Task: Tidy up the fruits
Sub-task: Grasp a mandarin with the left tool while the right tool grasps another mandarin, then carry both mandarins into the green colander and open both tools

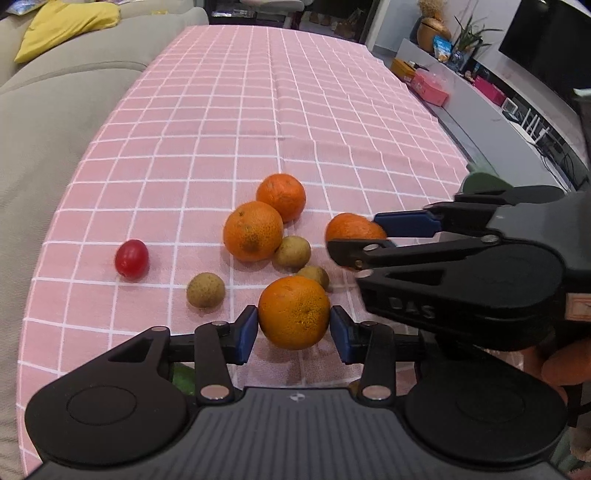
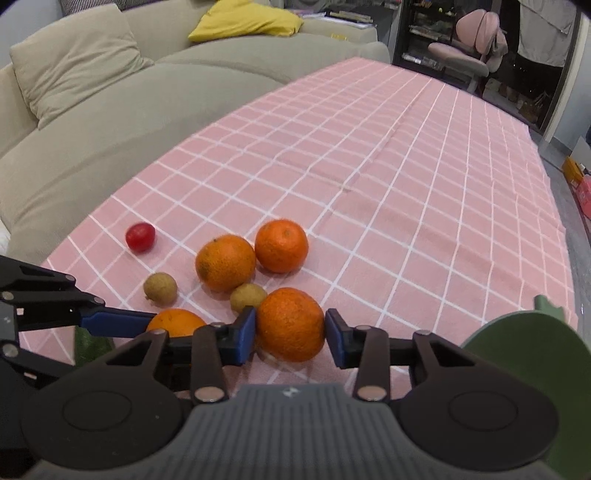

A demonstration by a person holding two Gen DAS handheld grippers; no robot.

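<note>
1. The left gripper is pinching an orange between its blue pads, both pads touching the fruit's sides; the fruit is sitting low over the pink checked tablecloth.
2. The right gripper is likewise clamping a second orange, pads pressing on either side; in the left wrist view this gripper is reaching in from the right, its fruit partly hidden behind the fingers.
3. Just beyond the grippers, two more oranges are lying loose and touching each other: the nearer one and the farther one.
4. Three small tan-brown fruits are sitting among them: one touching the nearer loose orange; one just behind the left gripper's orange; one apart to the left.
5. A red cherry tomato is resting well to the left, alone.
6. A green dish is showing at the right edge of the right wrist view; a beige sofa with a yellow cushion is standing beside the table.
</note>
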